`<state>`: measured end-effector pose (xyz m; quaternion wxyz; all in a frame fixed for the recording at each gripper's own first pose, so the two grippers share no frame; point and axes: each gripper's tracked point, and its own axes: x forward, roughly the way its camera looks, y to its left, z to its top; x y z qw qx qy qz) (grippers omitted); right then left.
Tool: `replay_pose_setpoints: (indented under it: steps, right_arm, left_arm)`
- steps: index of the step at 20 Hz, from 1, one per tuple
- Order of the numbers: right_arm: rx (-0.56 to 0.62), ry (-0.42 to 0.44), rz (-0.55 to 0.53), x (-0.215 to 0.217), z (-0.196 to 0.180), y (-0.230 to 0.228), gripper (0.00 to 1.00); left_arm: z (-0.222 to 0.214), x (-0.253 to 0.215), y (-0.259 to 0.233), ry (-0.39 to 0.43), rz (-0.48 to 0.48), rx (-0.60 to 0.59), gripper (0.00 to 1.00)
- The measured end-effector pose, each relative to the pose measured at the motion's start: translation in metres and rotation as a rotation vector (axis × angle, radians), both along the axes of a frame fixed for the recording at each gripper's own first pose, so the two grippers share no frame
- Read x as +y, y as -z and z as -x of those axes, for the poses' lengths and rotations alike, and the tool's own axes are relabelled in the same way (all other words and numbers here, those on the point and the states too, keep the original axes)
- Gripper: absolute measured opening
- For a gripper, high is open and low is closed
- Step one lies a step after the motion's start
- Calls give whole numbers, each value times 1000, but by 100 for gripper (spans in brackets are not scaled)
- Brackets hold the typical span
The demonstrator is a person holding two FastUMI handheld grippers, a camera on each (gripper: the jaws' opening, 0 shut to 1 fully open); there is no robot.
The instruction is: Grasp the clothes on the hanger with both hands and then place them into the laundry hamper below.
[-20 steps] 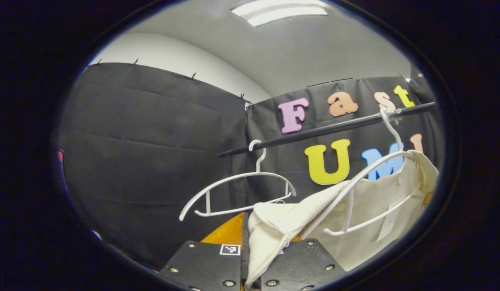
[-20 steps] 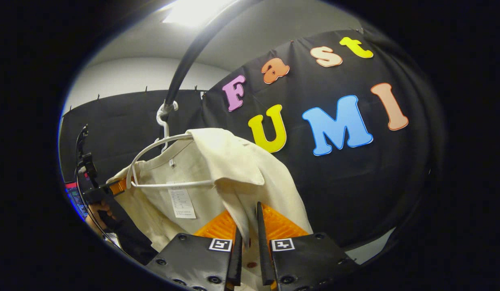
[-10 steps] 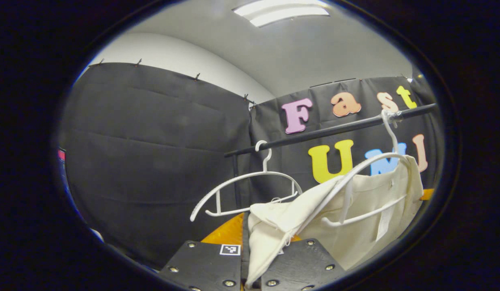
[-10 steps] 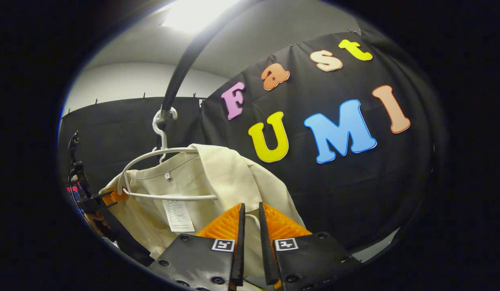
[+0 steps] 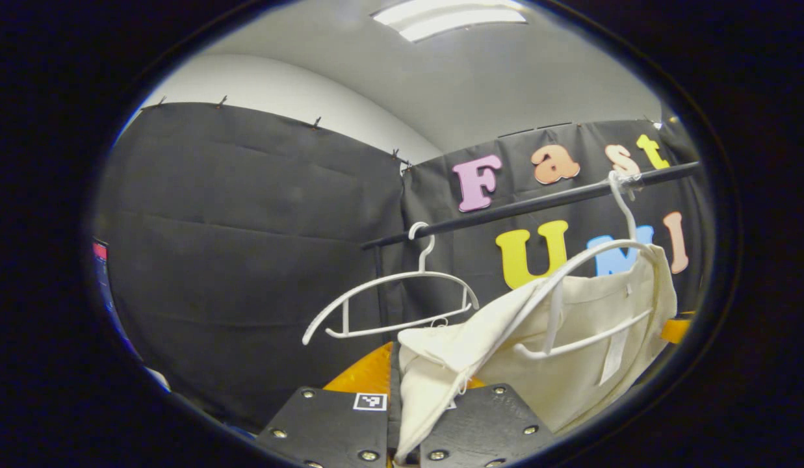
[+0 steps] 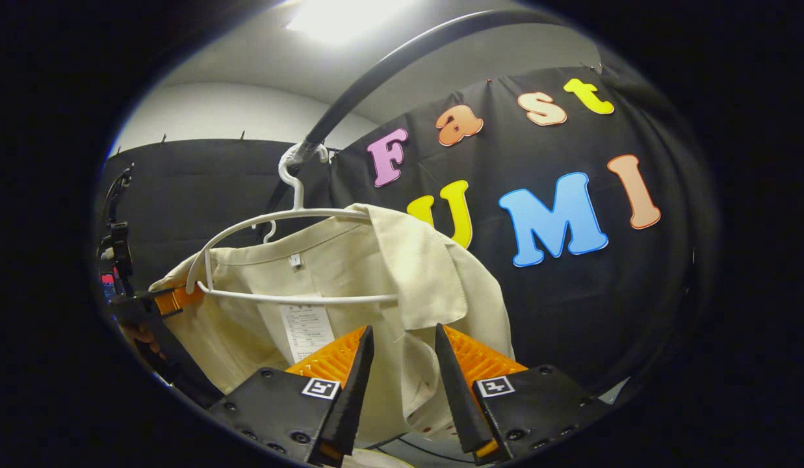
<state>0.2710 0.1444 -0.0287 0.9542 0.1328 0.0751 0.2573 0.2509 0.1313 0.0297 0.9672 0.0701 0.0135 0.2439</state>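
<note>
Cloth of the cream cotton shirt looks light and floppy: left hand-held gripper pinches its shoulder, right hand-held gripper gapes around the other shoulder.

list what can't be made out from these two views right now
- Laundry hamper: below both views' lower edges.
- Cream shirt: its hem is cut off in the right gripper view.
- Shirt's label: print too small.
- Left hand-held gripper: cloth hides where the tips meet.

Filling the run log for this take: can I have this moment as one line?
left tool: shut on cream shirt | right tool: open, fingers straddling shirt | shirt on white hanger | rail overhead
</note>
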Motion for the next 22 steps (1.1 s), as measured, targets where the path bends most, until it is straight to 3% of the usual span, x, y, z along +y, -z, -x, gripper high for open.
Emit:
replay_pose_setpoints:
  steps: [1, 3, 5, 7, 9, 14, 15, 17, 18, 22]
  right_arm:
    - [-20, 45, 46, -6, -5, 4, 54]
    - [-27, 78, 111, -3, -19, 14, 70]
    - [7, 94, 111, 4, -35, 22, 74]
    - [37, 152, 113, -10, -53, 27, 70]
    - [-3, 215, 72, -28, -54, 8, 5]
    - [-212, 354, 53, -82, -67, -61, 0]
    - [-215, 353, 70, -83, -72, -61, 4]
    - [-213, 340, 83, -77, -84, -55, 0]
    - [-206, 332, 97, -74, -88, -48, 4]
    - [-241, 349, 127, -75, -113, -43, 0]
  left_arm:
    - [1, 0, 0, -2, -4, 1, 1]
    - [2, 0, 0, -3, -1, 1, 1]
    - [5, 0, 1, -4, 4, 0, 1]
    - [4, -1, 2, -4, 6, 4, 2]
    - [6, -3, 4, 3, 5, 10, 2]
    - [0, -3, 2, 6, 12, 1, 2]
    - [-1, -3, 1, 10, 23, -2, 2]
    - [2, -3, 0, 12, 39, -10, 2]
    - [5, -2, -2, 9, 33, -14, 2]
    - [-4, 2, -7, 18, -11, -4, 2]
